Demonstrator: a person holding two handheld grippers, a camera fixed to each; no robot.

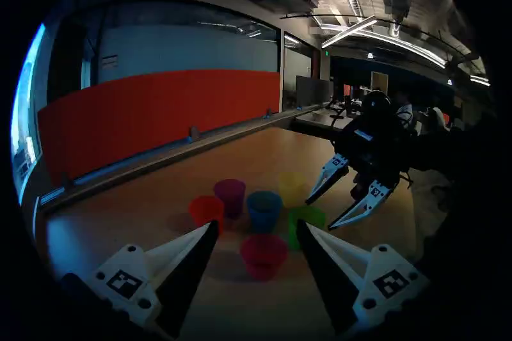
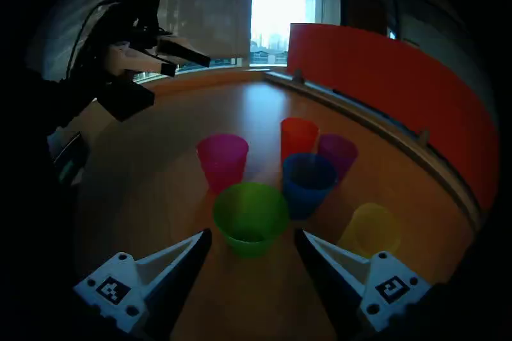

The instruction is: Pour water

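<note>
Several coloured plastic cups stand clustered upright on the wooden table. In the left gripper view my left gripper is open, with the pink cup just ahead between its fingers. Behind it stand red, purple, blue, yellow and green cups. My right gripper hovers open beside the green cup. In the right gripper view my right gripper is open around the near side of the green cup. The blue cup and the pink cup stand beyond it. My left gripper hangs at the upper left.
An orange-red partition runs along the table's far edge on a metal rail. A bright window lies past the table's end. Dark sleeves hold the grippers. Desks and chairs stand farther back. Bare wood surrounds the cups.
</note>
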